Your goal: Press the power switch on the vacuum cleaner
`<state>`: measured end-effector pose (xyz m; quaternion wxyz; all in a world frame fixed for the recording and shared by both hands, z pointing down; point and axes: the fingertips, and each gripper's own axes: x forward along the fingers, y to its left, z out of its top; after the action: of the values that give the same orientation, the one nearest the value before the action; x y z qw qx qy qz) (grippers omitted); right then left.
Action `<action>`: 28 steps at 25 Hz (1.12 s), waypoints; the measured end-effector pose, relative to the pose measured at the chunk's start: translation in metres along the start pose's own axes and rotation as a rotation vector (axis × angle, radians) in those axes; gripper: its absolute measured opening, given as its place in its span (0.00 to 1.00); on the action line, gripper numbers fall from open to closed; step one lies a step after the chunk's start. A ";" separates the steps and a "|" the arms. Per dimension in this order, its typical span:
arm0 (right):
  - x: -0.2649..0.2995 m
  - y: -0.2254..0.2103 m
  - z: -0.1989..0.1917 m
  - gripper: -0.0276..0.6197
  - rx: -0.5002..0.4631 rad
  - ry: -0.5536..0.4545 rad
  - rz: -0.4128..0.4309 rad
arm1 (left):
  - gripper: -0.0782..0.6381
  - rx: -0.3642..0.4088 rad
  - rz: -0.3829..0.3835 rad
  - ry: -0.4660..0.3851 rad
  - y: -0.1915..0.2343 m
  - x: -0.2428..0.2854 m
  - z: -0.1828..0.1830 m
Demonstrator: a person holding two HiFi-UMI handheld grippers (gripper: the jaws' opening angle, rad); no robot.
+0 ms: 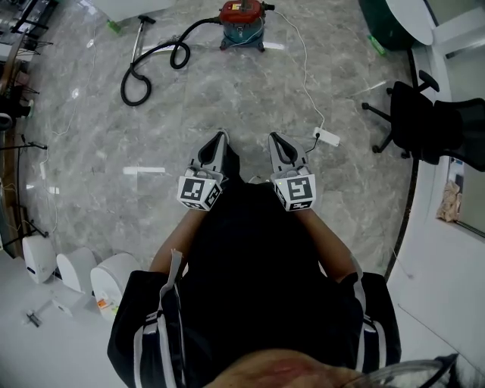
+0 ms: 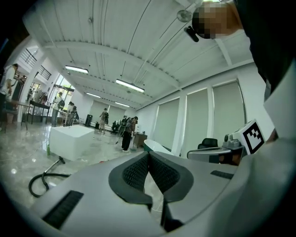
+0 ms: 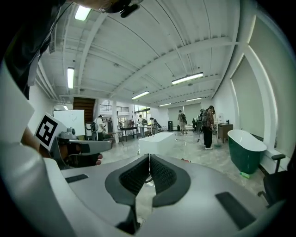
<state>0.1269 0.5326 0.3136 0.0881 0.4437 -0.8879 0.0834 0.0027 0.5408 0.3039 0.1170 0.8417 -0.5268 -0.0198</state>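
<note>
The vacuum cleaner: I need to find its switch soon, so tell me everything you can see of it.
The vacuum cleaner stands upright on the grey floor at the head view's top edge: red top, dark teal drum, low base. A black hose loops leftward from it to a metal wand. A white cable trails from it to a white power strip. Its switch is too small to make out.

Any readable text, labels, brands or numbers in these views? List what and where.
No readable text in any view.
Vacuum cleaner: any label is too small to read.
Left tongs, right tongs: cubes show square black-and-white patterns, no words.
</note>
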 end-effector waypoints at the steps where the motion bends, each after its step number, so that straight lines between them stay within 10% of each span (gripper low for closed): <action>1: 0.004 -0.003 0.004 0.07 -0.004 -0.006 -0.006 | 0.12 0.012 -0.003 -0.006 0.002 0.004 0.002; 28: 0.331 -0.088 0.121 0.07 -0.036 0.023 -0.059 | 0.12 -0.014 -0.016 -0.067 0.231 0.216 0.095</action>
<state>-0.0080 0.1979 0.2789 0.1087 0.4670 -0.8748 0.0697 -0.1199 0.2348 0.2810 0.1050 0.8438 -0.5237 -0.0527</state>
